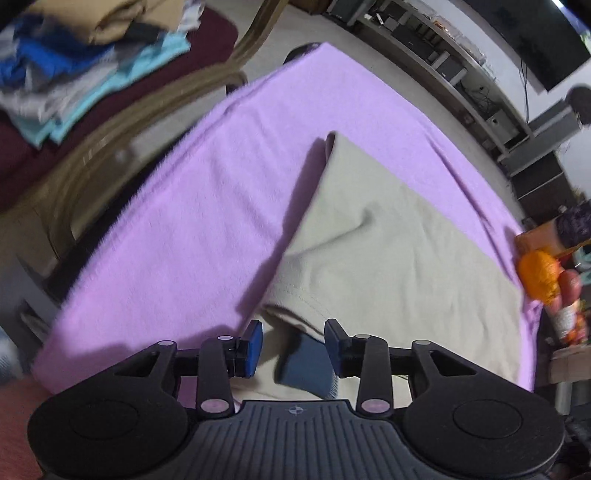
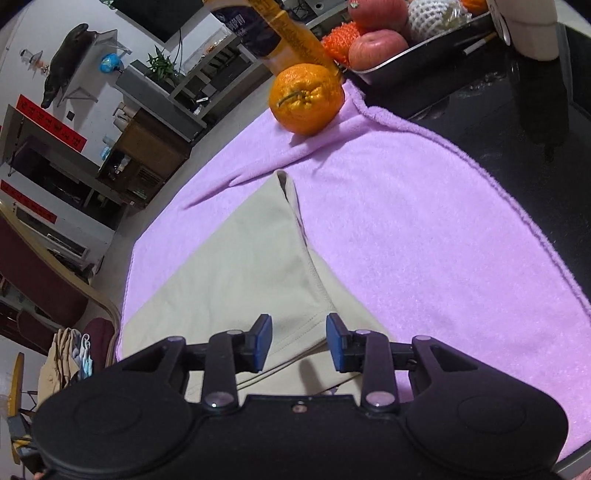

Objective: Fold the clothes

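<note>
A beige garment (image 1: 388,243) lies partly folded on a purple towel (image 1: 207,206) that covers the table. My left gripper (image 1: 293,345) is open, just above the garment's near edge, over a dark blue patch (image 1: 306,369). In the right wrist view the same beige garment (image 2: 236,266) shows a stitched hem running toward me. My right gripper (image 2: 299,341) is open above that hem near the garment's corner, holding nothing. The purple towel (image 2: 424,229) spreads to the right of it.
A pile of folded clothes (image 1: 92,62) sits on a maroon chair at the far left. An orange (image 2: 306,98) rests on the towel's far corner, beside a tray of fruit (image 2: 384,48) and an orange bottle (image 2: 291,33). The bare black tabletop (image 2: 524,147) lies right.
</note>
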